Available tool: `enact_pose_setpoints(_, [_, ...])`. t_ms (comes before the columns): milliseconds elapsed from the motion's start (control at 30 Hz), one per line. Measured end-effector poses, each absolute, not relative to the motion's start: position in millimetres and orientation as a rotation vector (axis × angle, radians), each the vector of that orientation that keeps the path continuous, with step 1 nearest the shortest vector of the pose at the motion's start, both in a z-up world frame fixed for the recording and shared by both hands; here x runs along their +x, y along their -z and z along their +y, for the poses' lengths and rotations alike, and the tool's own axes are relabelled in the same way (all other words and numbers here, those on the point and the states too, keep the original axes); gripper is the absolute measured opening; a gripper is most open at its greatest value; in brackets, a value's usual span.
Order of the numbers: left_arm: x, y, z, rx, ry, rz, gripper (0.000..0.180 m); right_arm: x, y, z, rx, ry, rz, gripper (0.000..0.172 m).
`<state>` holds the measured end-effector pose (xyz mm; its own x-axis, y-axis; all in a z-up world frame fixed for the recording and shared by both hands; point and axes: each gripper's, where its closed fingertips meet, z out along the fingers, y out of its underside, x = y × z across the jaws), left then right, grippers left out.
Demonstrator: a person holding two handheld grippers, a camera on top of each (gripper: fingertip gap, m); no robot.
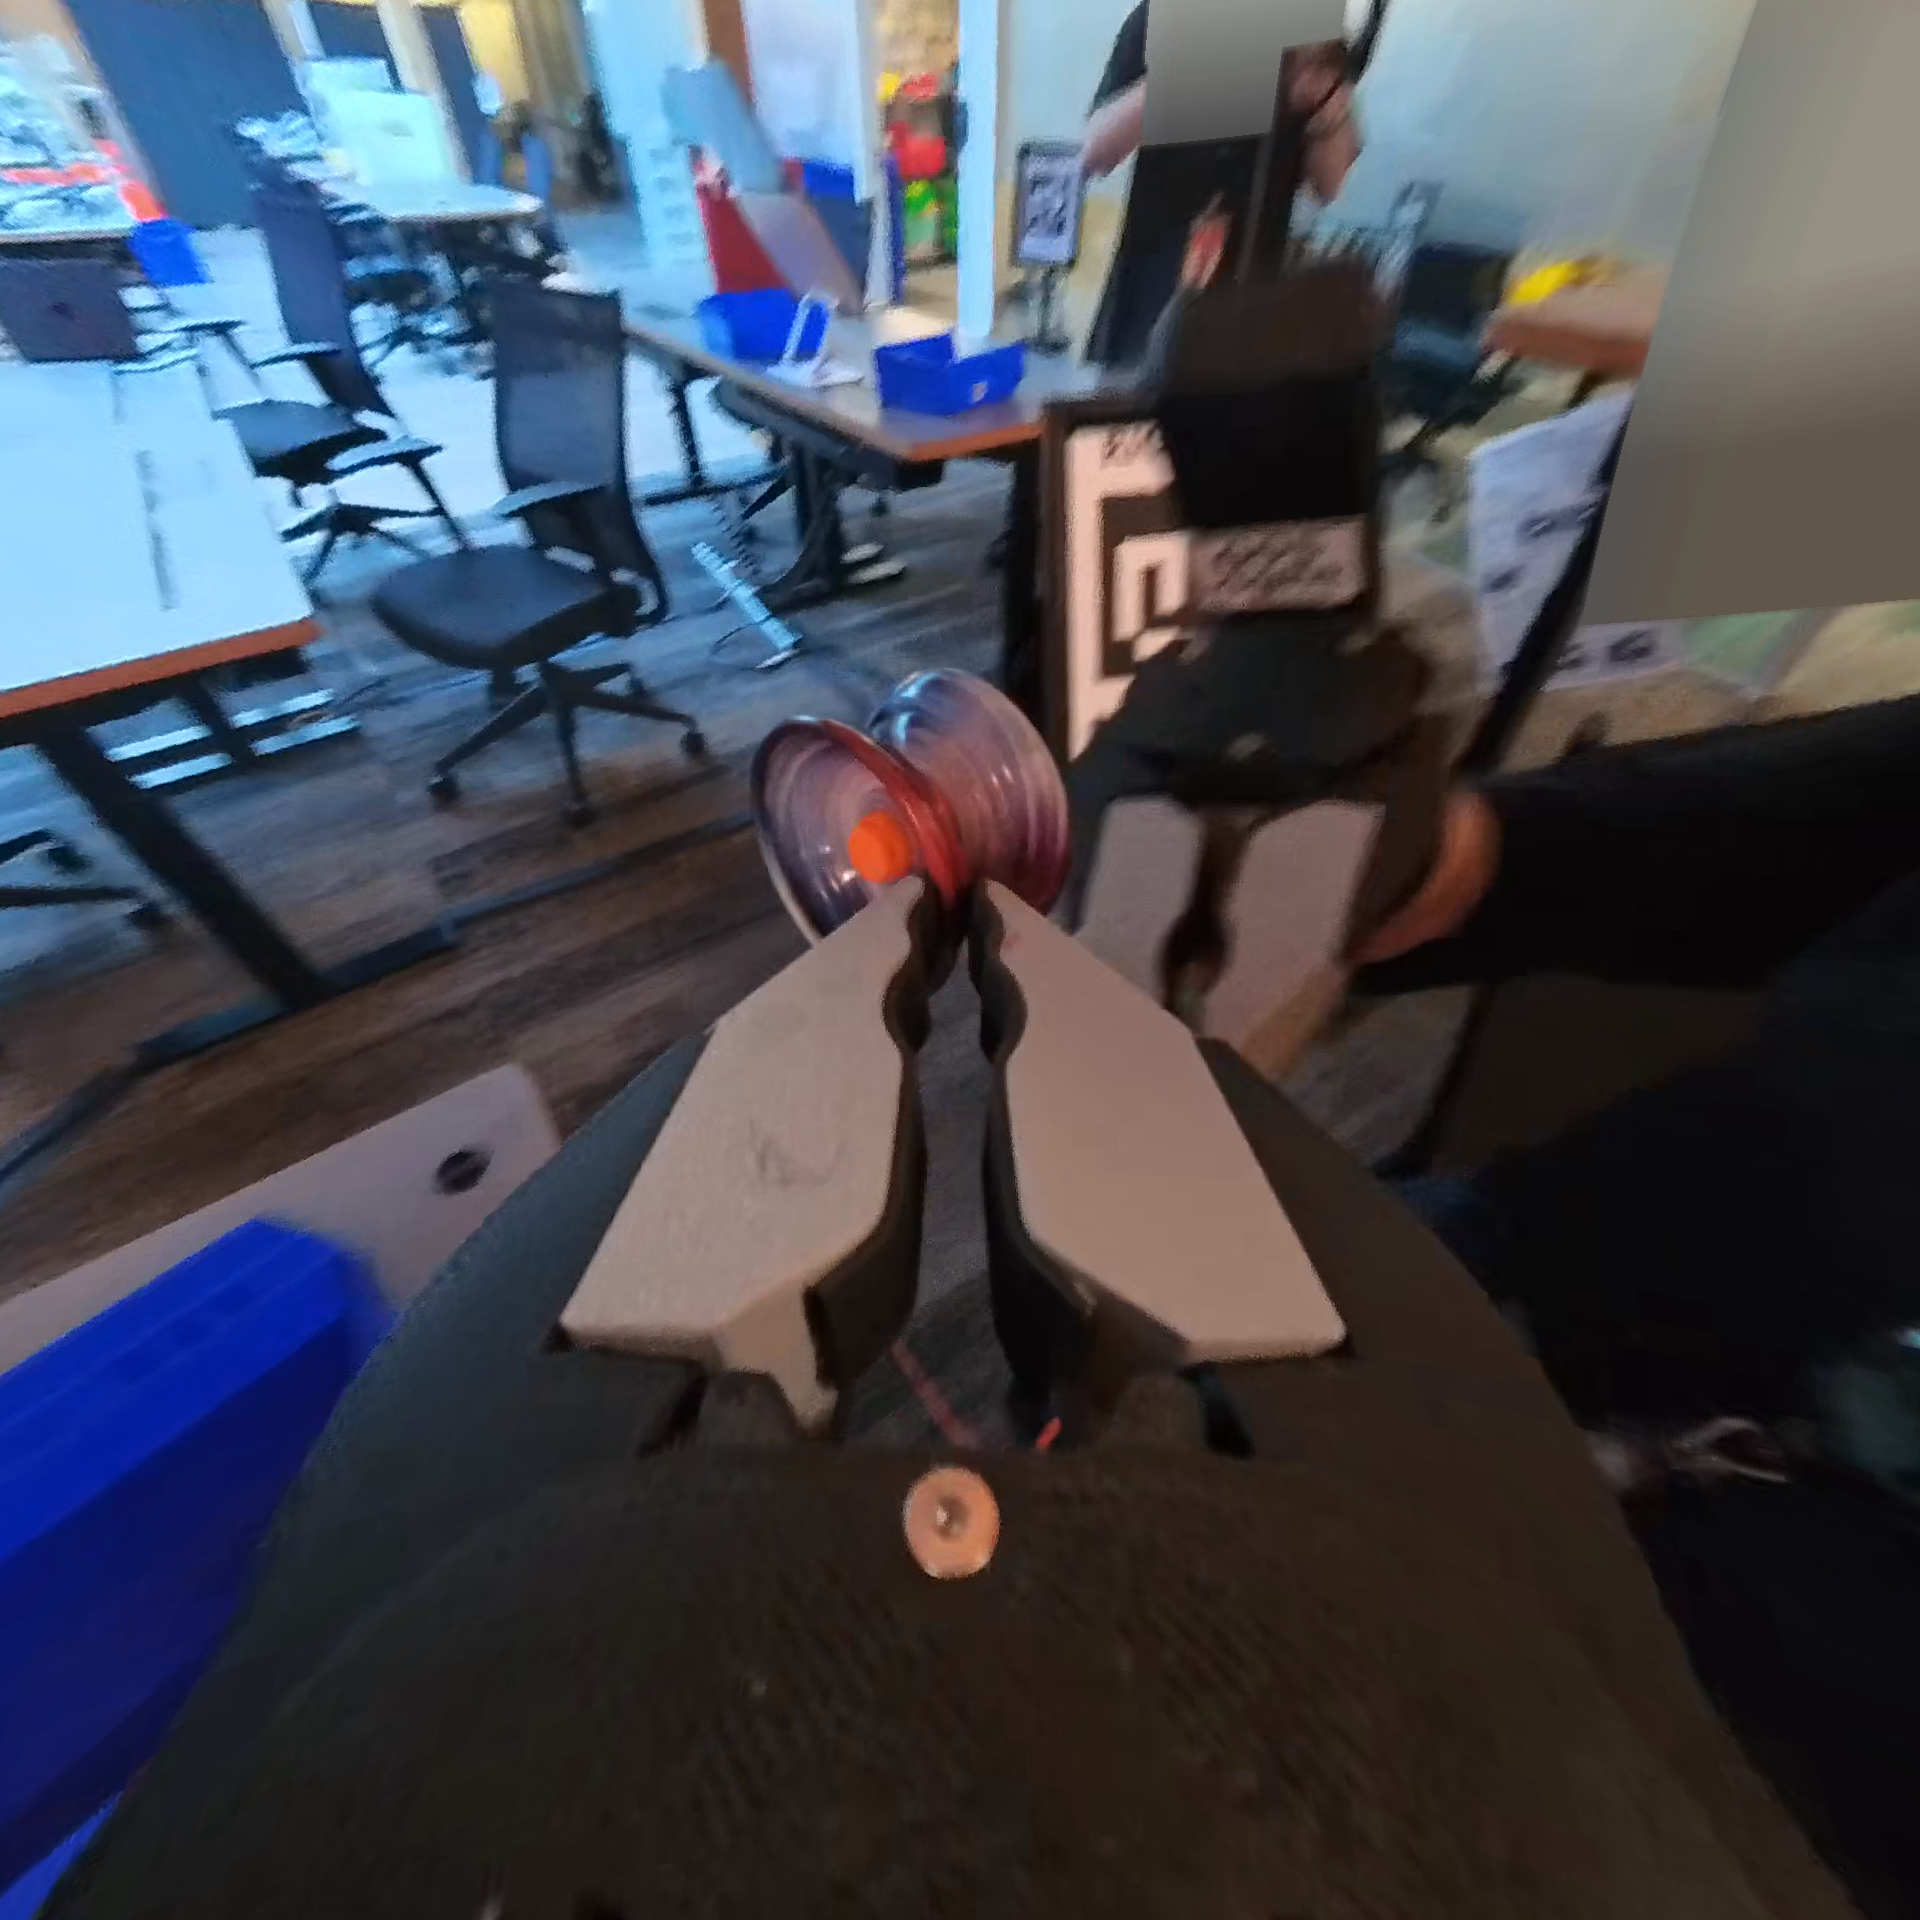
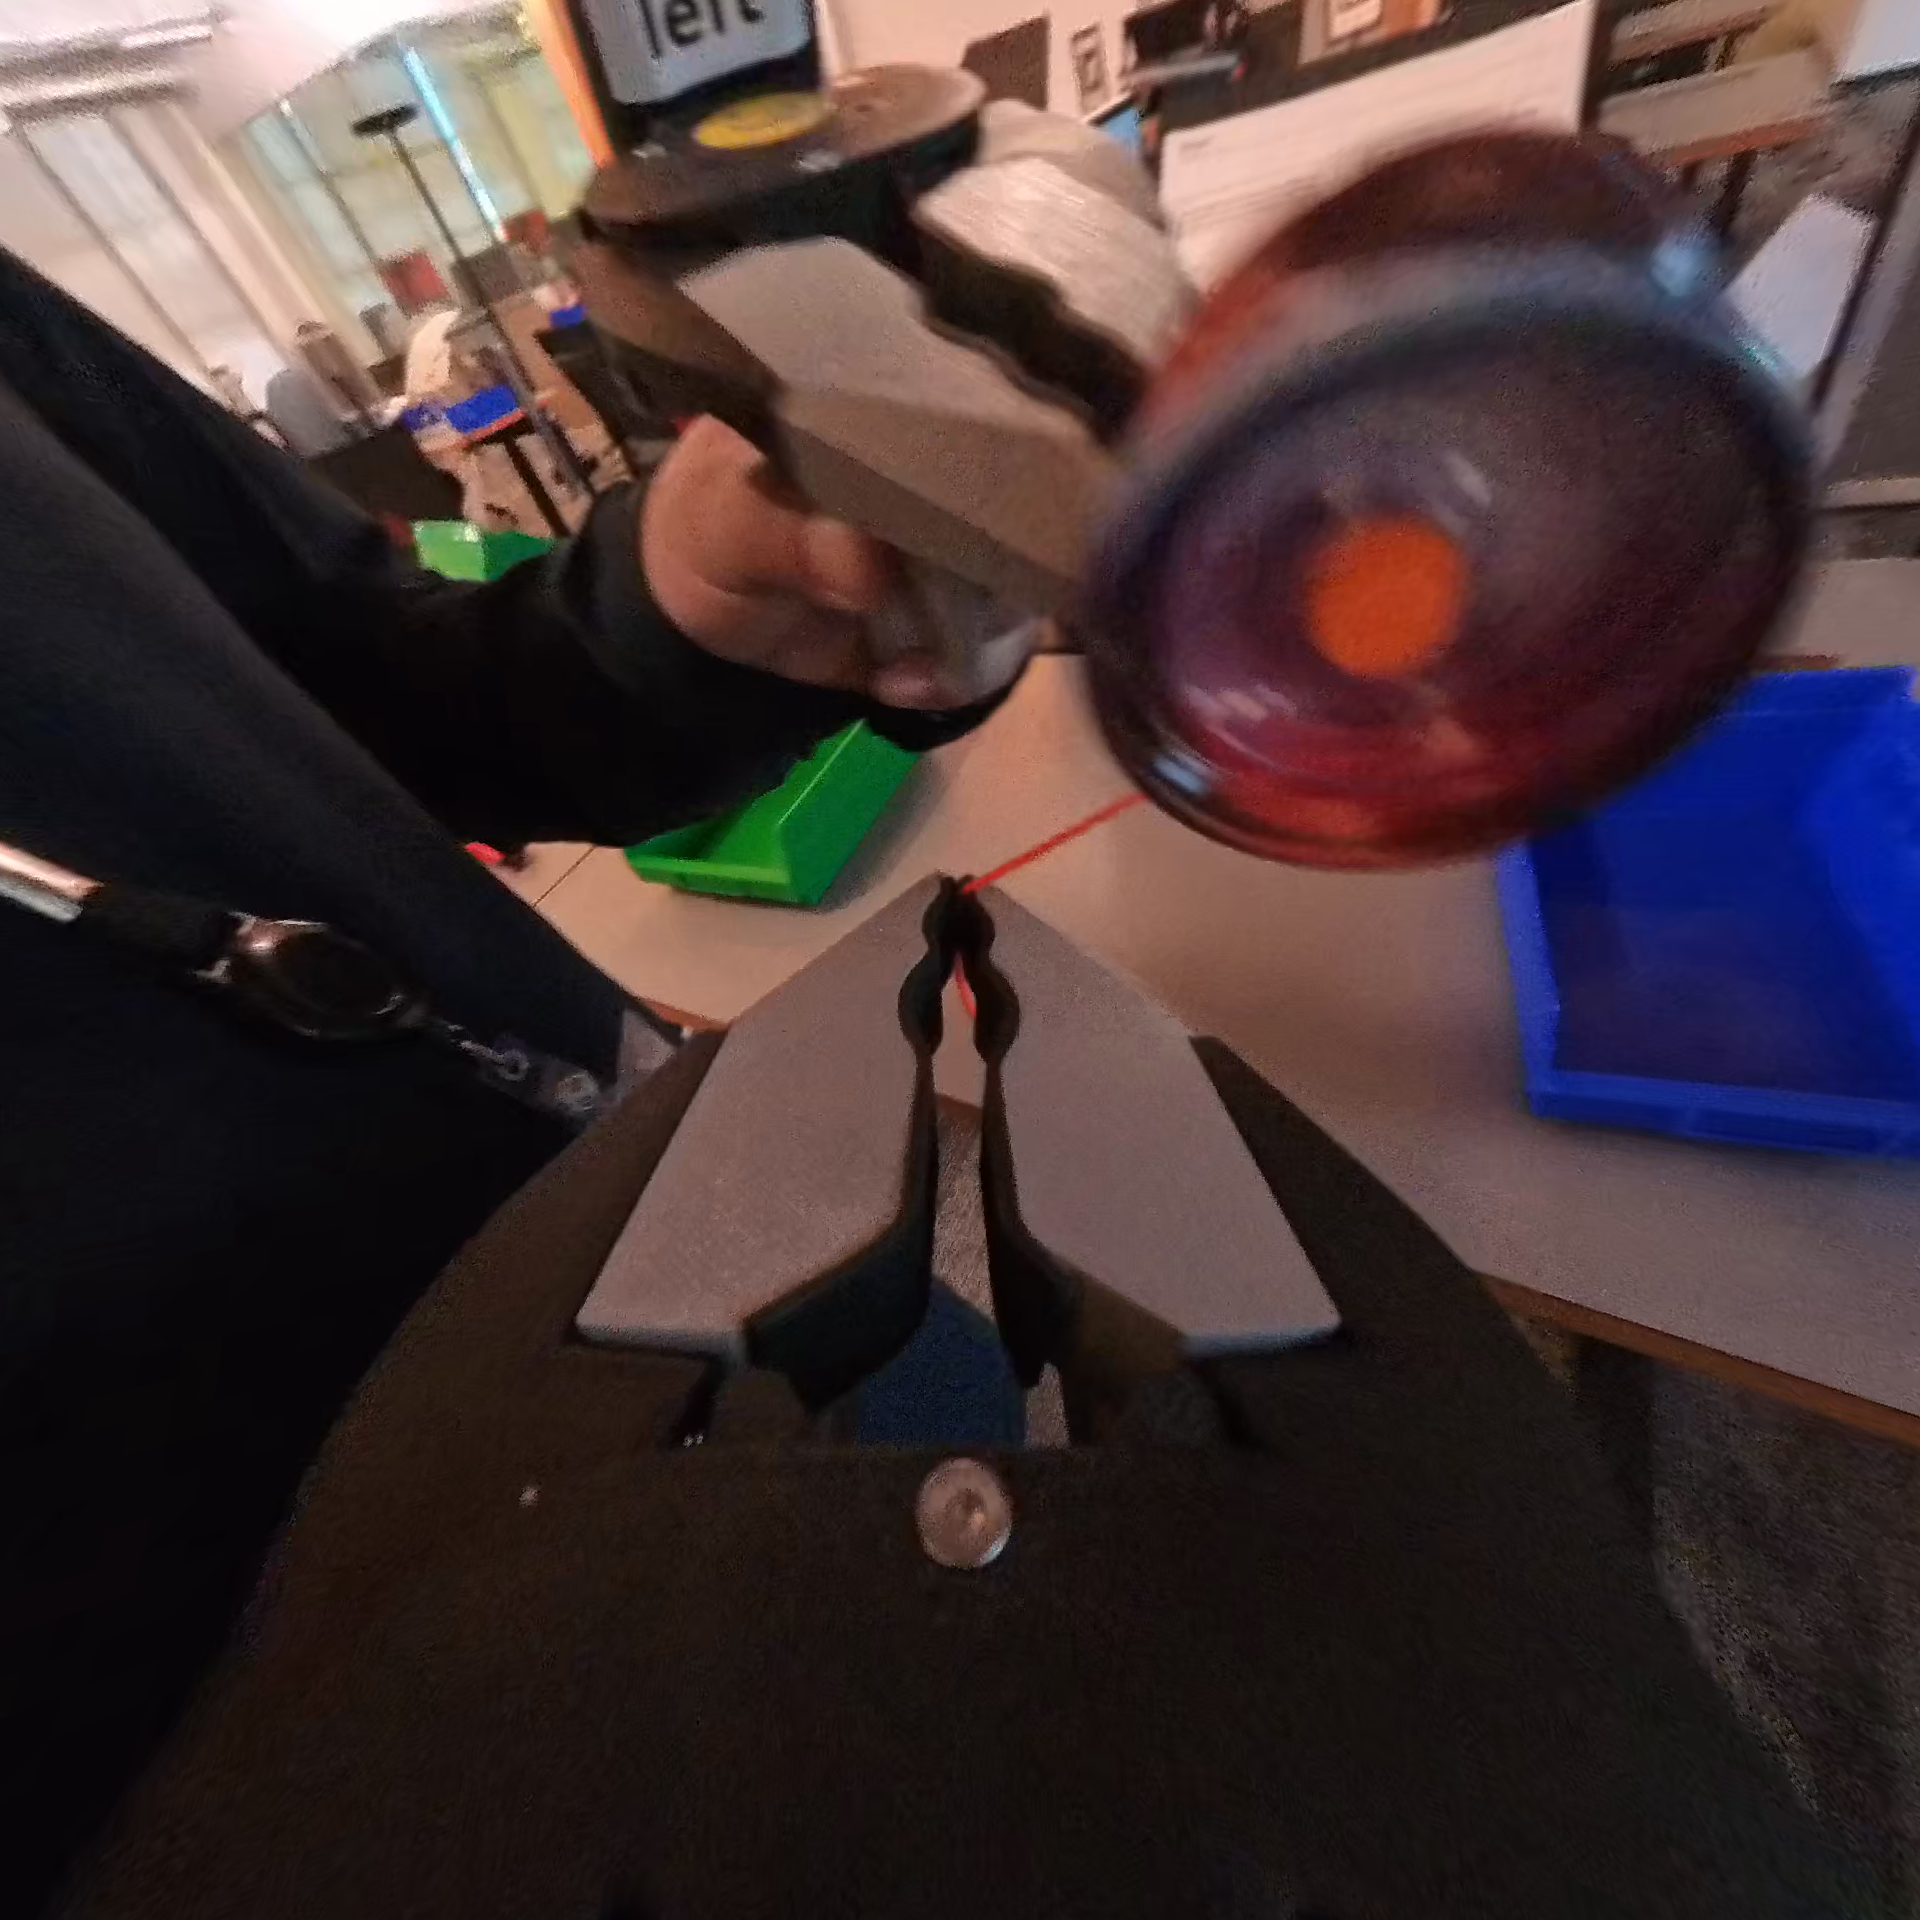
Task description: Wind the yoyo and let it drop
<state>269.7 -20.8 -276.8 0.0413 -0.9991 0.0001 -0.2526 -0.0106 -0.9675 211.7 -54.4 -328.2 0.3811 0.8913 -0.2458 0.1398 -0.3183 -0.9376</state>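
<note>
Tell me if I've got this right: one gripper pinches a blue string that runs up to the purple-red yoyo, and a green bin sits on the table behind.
Nearly. The string is red, not blue, as the right wrist view shows. It does run from the shut right gripper to the purple-red yoyo, with the green bin on the table behind.

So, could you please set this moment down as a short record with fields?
yoyo: translucent purple-red with orange hub, raised off the table
left gripper: tips nearly together at the yoyo's groove; grip unclear
right gripper: closed on the red string
string: runs from right fingertips up to yoyo
table: blue bin, green bin
</note>
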Motion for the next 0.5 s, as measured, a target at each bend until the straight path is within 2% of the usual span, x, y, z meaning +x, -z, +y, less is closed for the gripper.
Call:
enact_pose_setpoints(100, [271, 304, -17, -1.434, 0.859, 1.450, 0.001, 222, 312, -59, -1.731, -0.900, -0.981, 0.000])
enact_pose_setpoints(300, [272, 316, -21, -1.430, 0.760, 1.542, 0.002, 279, 294, -45, -1.829, -0.491, -1.116, 0.000])
enact_pose_setpoints(500, [281, 312, -47, -1.440, 0.949, 1.589, 0.001, 290, 277, -32, -1.794, -0.465, -1.088, 0.000])
